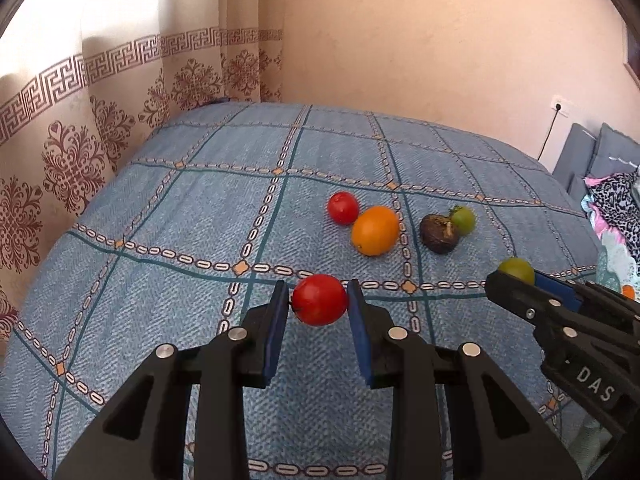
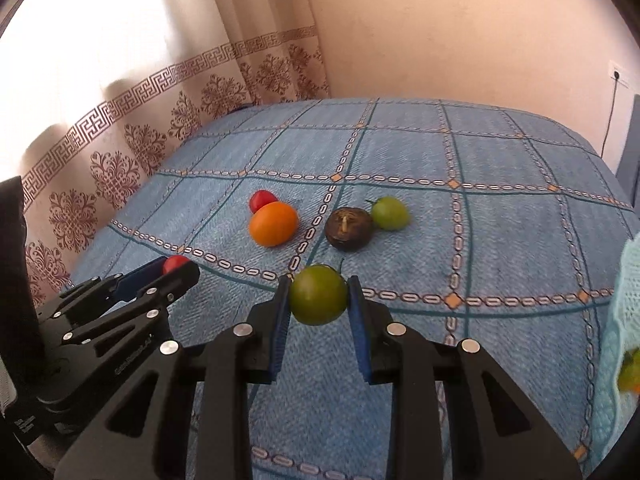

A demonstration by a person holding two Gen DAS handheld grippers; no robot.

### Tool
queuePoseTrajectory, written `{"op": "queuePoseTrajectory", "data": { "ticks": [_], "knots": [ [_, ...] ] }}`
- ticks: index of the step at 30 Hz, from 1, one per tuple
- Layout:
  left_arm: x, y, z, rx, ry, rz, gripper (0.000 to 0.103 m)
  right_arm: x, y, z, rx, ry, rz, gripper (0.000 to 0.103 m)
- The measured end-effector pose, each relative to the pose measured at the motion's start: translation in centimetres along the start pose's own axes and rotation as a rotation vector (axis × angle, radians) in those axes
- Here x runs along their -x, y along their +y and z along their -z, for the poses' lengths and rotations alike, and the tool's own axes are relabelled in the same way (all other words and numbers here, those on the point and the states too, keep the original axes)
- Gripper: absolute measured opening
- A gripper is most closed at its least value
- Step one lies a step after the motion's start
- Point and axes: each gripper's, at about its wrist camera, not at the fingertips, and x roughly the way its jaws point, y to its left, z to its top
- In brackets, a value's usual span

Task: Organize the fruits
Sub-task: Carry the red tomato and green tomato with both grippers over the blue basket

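Black claw arms fill our foreground; "DAS" is printed on the right one. Our left claw (image 1: pixel 319 300) grips a red tomato (image 1: pixel 319 299) between blue pads; our right claw (image 2: pixel 318 300) grips a green tomato (image 2: pixel 318 300). Both fruits are lifted off the bed (image 1: pixel 200 208). Beyond them on its blue checked cover lie, left to right, a second red tomato (image 1: pixel 343 208) touching an orange (image 1: pixel 375 230), then a dark fruit (image 1: pixel 439 234) touching a small green tomato (image 1: pixel 464 220). Patterned curtains (image 1: pixel 80 152) hang left, a peach wall (image 1: pixel 440 40) behind.
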Motion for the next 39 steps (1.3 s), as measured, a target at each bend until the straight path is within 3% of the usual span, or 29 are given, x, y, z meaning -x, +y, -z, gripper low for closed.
{"op": "queuePoseTrajectory", "data": {
  "ticks": [22, 39],
  "knots": [
    [6.5, -5.5, 1.2, -0.093, -0.089, 0.023, 0.03, 11.1, -3.6, 2.8, -0.088, -0.155, 0.014, 0.029],
    [9.6, -10.4, 0.6, -0.189, -0.144, 0.058, 0.03, 16.5, -8.5, 3.9, -0.177, -0.262, 0.066, 0.029]
  ]
}}
